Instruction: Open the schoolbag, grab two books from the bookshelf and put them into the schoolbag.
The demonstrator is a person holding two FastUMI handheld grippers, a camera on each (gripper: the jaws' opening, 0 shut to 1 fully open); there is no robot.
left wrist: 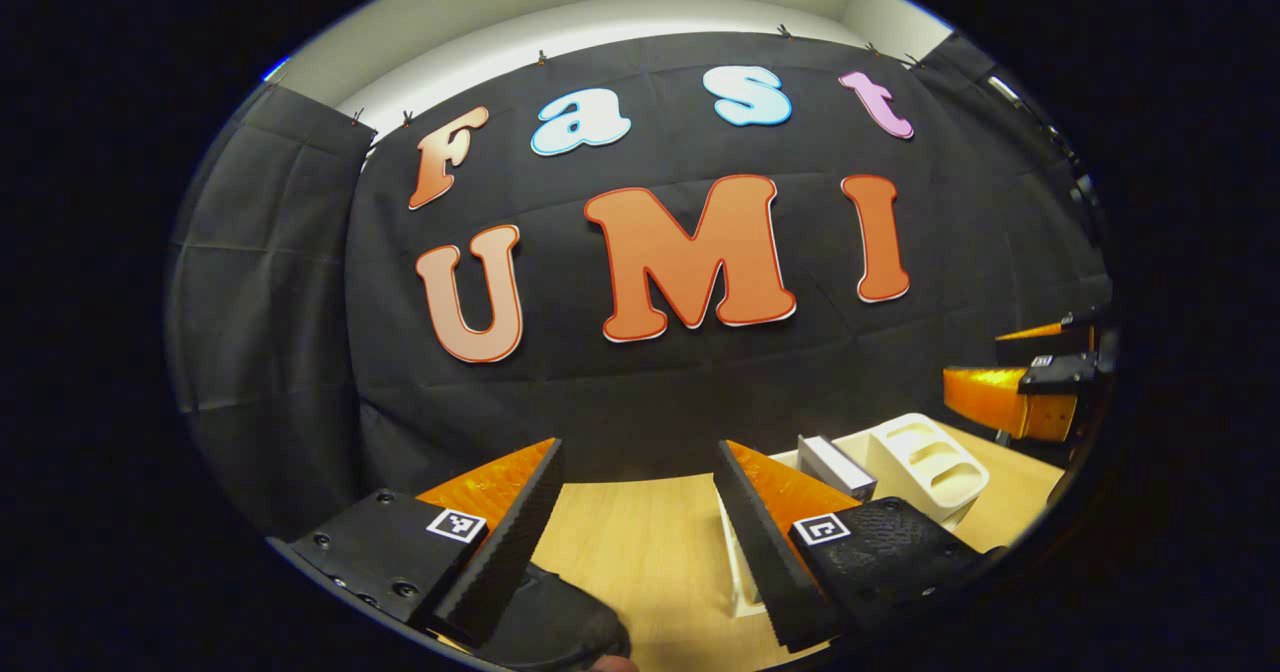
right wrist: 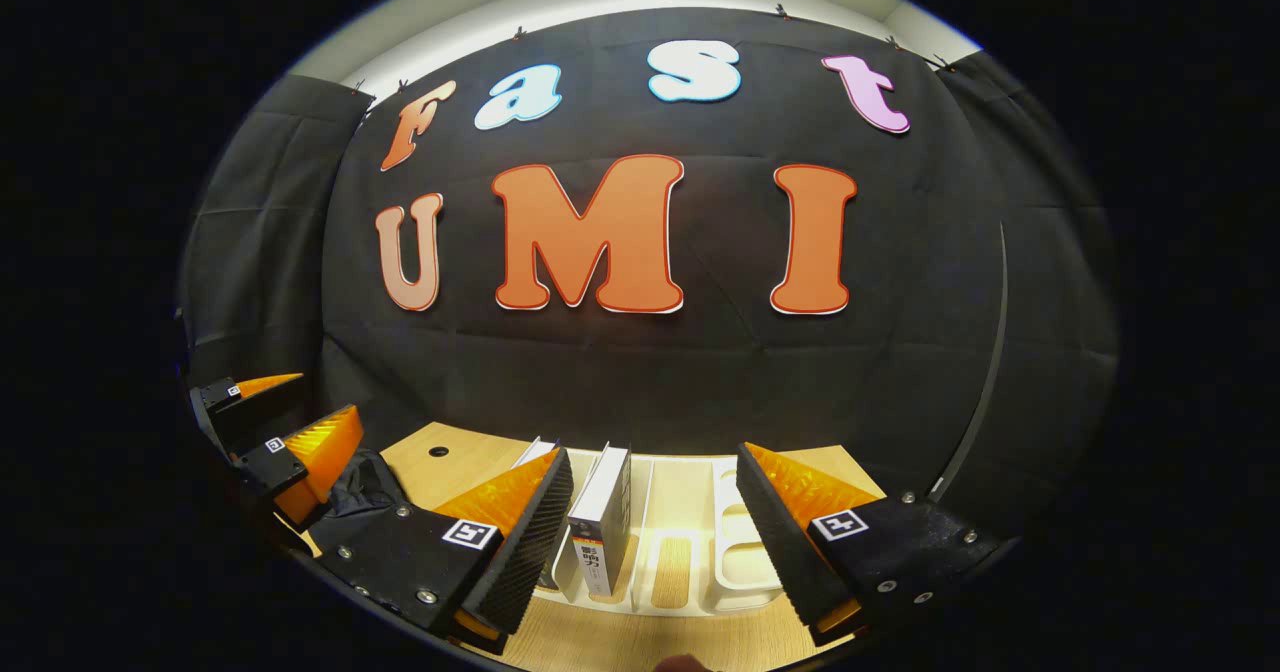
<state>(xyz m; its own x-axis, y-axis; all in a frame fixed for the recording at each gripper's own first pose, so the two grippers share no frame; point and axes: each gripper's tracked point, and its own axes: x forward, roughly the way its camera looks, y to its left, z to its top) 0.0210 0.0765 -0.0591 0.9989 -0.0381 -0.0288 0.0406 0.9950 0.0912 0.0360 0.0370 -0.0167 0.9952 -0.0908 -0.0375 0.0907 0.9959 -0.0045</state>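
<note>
A white slotted bookshelf (right wrist: 738, 537) stands on the wooden table just ahead of my right gripper (right wrist: 652, 452), which is open with nothing held. An upright white book (right wrist: 603, 522) sits in one slot, and a second book (right wrist: 535, 449) peeks out behind my near finger. The black schoolbag (right wrist: 362, 482) lies to the left of the shelf. My left gripper (left wrist: 638, 447) is open above the schoolbag (left wrist: 560, 622), whose dark fabric lies under its fingers. From there the bookshelf (left wrist: 925, 457) and a book (left wrist: 835, 467) are at the right.
The wooden table (left wrist: 650, 542) runs up to the black cloth wall. A small round hole (right wrist: 438, 450) is in the tabletop behind the bag. The left gripper (right wrist: 325, 397) shows at the far left, the right gripper (left wrist: 975, 357) at the far right.
</note>
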